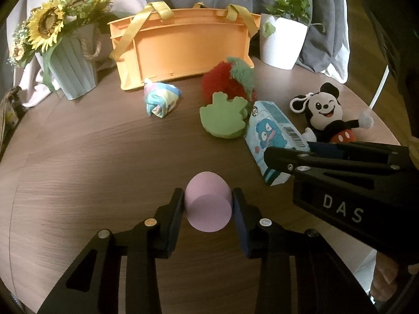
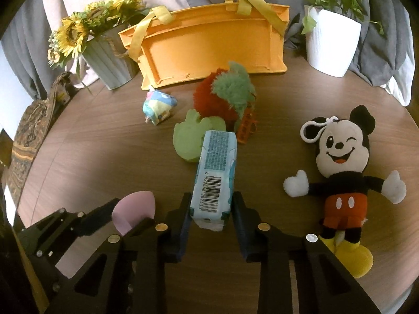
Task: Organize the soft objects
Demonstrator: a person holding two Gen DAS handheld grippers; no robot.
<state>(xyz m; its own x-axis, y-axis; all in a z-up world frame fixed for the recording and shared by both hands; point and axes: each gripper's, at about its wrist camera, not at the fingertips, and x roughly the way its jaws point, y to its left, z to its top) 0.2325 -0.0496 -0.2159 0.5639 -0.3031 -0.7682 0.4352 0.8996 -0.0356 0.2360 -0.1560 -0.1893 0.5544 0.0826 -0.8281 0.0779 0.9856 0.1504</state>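
The left tongs (image 1: 208,204) were narrowed around a pink egg-shaped sponge (image 1: 208,205), both pads pressed against its sides, the sponge low over the wooden surface (image 1: 91,157) with its flat cut face toward the camera. The right tongs (image 2: 210,209) were clenched on the near end of a pale blue tissue pack (image 2: 216,172), which stood on its narrow edge, barcode side up, and stretched away from the pads toward the middle of the surface.

An orange plastic basket (image 2: 209,44) with yellow fabric handles stood at the back; what lay inside could not be told. A ribbed grey pot (image 2: 107,62) with a rope handle held sunflowers (image 2: 70,36) at the back left, and a ribbed white pot (image 2: 331,44) held a leafy green plant at the back right.

Just in front of the basket lay a small pastel cloth bundle (image 2: 158,108), knotted and crumpled. Beside it sat a shaggy red and green plush (image 2: 227,94), with a flat green foam shape (image 2: 189,138) touching the far end of the tissue pack. A small orange hair claw (image 2: 246,128) lay by the plush. To the right, well apart, a soft mouse doll (image 2: 343,178) with red shorts, yellow shoes and a white clip lay on its back.
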